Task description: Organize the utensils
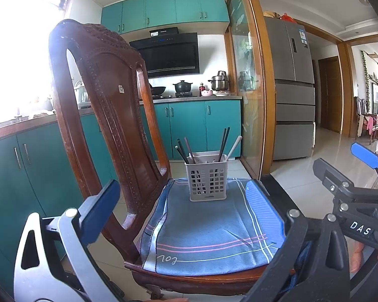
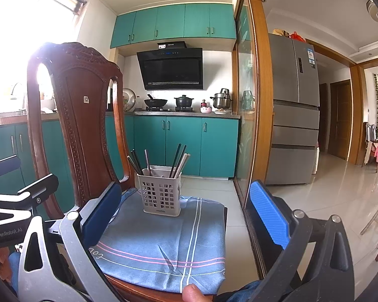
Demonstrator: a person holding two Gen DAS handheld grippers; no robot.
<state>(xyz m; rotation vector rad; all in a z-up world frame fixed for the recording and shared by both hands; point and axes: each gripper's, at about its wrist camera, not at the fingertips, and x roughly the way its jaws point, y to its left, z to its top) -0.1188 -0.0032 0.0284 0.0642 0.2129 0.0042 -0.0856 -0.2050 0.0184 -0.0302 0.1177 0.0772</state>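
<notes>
A grey slotted utensil holder (image 1: 208, 177) stands on a blue cloth (image 1: 209, 229) on a wooden chair seat; it also shows in the right wrist view (image 2: 161, 192). Several dark and pale chopsticks (image 1: 223, 144) stand upright in it, also seen in the right wrist view (image 2: 177, 159). My left gripper (image 1: 184, 209) is open and empty, held before the chair. My right gripper (image 2: 186, 214) is open and empty, close beside it; it shows at the right of the left wrist view (image 1: 360, 166).
The carved wooden chair back (image 1: 108, 105) rises left of the holder. Teal kitchen cabinets (image 2: 184, 143), a stove with pots and a range hood stand behind. A glass sliding door frame (image 2: 254, 100) and a grey fridge (image 2: 294, 110) are at right.
</notes>
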